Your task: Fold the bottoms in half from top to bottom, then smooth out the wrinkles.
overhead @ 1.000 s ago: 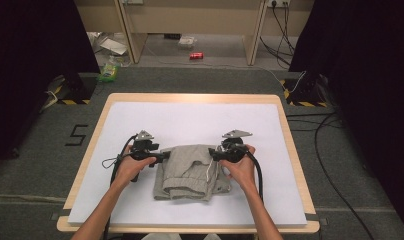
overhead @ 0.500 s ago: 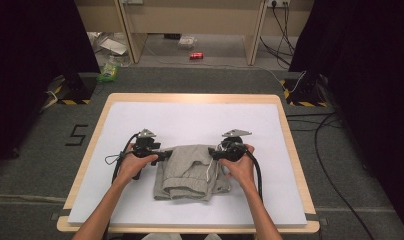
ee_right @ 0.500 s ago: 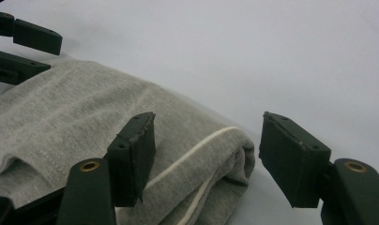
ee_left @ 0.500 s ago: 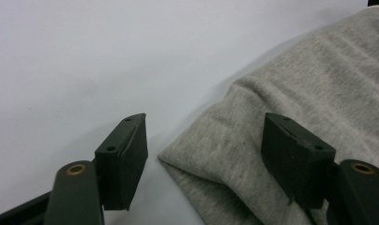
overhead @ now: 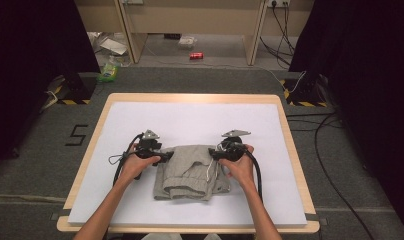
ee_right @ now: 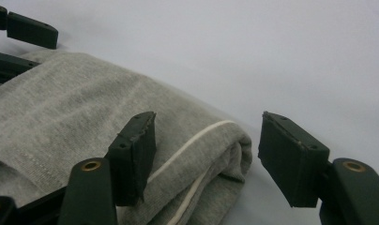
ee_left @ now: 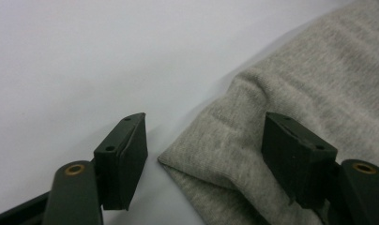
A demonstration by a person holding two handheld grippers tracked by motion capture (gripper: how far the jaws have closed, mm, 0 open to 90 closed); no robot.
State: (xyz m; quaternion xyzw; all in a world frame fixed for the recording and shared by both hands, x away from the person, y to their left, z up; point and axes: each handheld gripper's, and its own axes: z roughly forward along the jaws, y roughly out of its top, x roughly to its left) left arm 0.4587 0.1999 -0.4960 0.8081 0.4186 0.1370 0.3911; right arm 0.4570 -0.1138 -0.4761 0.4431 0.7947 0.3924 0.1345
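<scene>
A soft, light, floppy grey folded garment (overhead: 190, 171) lies near the tabletop's (overhead: 290, 150) front edge; both tongs, left (ee_left: 204, 154) and right (ee_right: 206, 154), gape apart around its far corners, best pinched through the thick folds.

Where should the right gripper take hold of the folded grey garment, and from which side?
Probably the garment's rounded far right corner, where the white drawstring bends over the fold. The right gripper already stands open astride it, so it could come in low from the right, along the white table cover, and pinch all layers of that thick edge.
</scene>
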